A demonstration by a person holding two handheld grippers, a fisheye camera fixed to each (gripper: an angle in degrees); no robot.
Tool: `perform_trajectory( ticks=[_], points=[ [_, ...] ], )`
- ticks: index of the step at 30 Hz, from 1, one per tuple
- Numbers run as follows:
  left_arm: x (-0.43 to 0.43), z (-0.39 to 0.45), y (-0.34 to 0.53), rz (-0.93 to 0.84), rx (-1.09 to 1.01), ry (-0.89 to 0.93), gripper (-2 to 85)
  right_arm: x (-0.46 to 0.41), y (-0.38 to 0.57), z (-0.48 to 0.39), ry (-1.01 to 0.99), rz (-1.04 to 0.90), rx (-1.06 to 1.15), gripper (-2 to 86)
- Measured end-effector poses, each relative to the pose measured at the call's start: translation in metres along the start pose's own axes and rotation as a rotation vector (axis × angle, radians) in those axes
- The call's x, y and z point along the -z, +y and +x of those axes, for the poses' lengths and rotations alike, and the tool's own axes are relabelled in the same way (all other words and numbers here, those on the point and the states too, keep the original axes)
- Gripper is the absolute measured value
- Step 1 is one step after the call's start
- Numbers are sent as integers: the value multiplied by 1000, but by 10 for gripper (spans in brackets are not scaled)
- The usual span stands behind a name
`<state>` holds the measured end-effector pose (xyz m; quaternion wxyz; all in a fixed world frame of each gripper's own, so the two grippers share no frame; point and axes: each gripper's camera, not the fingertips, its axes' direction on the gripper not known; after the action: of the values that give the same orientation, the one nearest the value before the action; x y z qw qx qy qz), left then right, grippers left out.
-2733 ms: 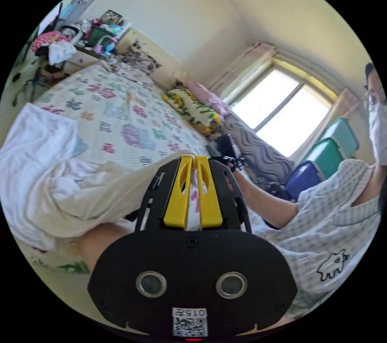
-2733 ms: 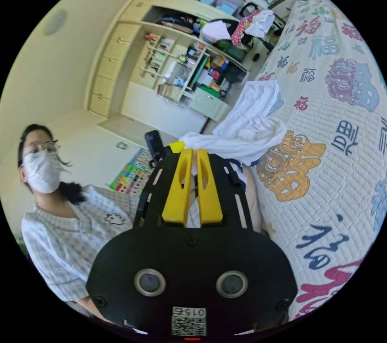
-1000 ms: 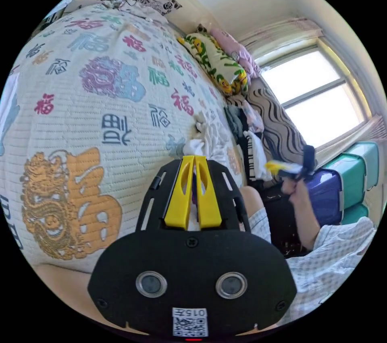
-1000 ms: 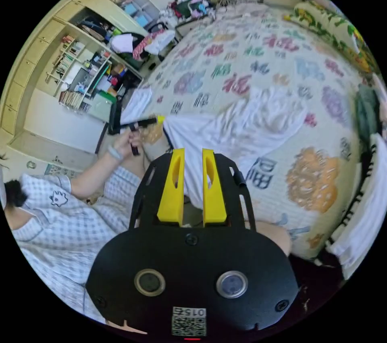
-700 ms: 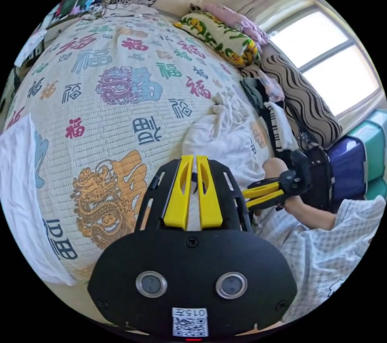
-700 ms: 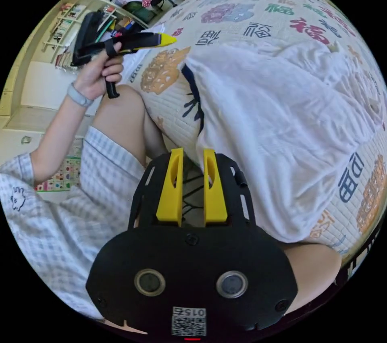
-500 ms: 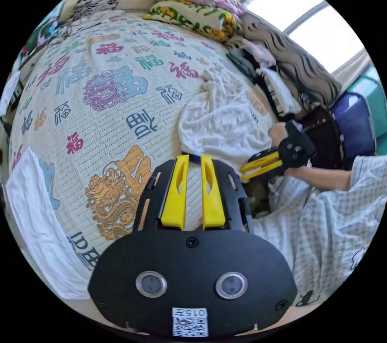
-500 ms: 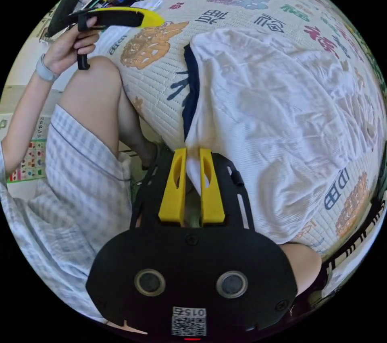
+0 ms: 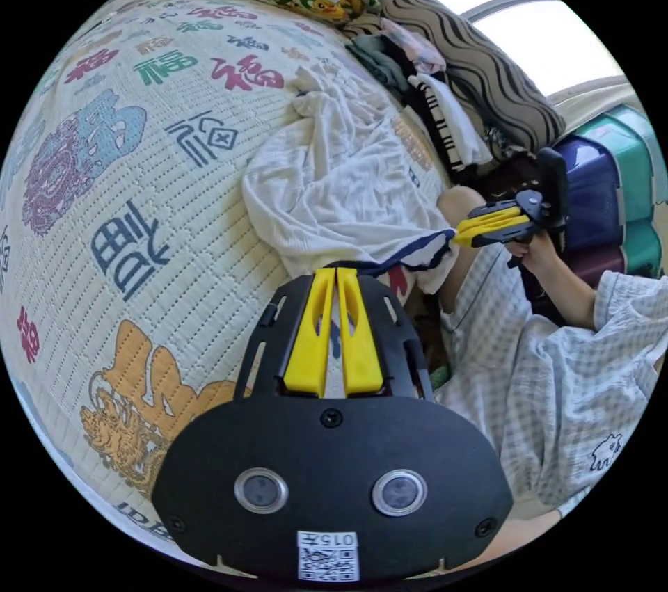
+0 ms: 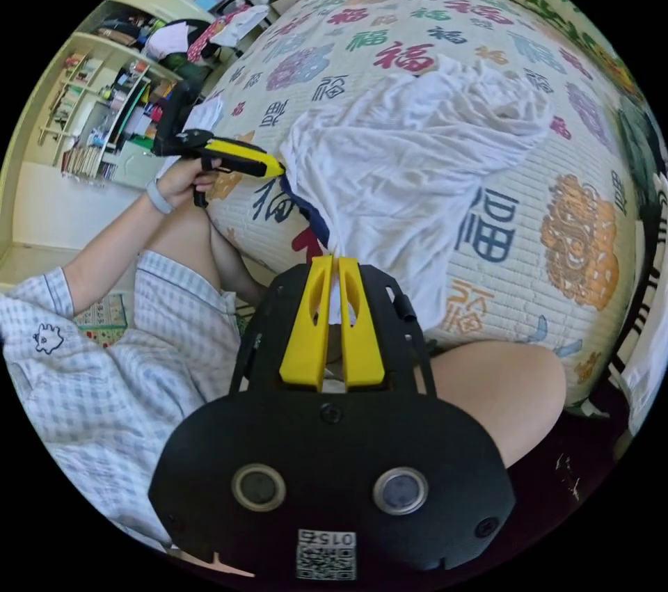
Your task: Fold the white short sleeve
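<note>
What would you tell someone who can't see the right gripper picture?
The yellow-jawed right gripper pinches the near edge of a crumpled white short sleeve shirt with dark blue trim. The shirt lies on a cream quilted bedspread with colourful characters. The left gripper, held in a hand, grips the shirt's other corner.

Bedroom lit by daylight
A bed [image 9: 139, 154] is covered by a patterned quilt; a window [image 9: 529, 14] and cluttered shelves [image 10: 104, 112] are seen.
</note>
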<state>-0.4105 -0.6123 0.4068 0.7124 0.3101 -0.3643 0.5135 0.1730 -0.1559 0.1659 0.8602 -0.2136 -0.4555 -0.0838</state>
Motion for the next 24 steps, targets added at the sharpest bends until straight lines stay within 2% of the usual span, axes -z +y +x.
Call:
perform_trajectory(
  ticks=[4,8,11,20,24],
  points=[
    [41,12,11,116,-11,9,-8,28,22,1,-45,73,-40,3],
    [109,34,30,336,-27,94,-9,77,43,-14,-97,216,-41,3],
    [162,59,39,526,-60,166,-9,131,54,-44,-24,330,34,2],
    [332,216,59,864,-423,45,-9,295,126,-159,249,624,302,1],
    [394,281,92,962,-541,-24,-9,348,163,-204,279,700,409,-1]
  ],
)
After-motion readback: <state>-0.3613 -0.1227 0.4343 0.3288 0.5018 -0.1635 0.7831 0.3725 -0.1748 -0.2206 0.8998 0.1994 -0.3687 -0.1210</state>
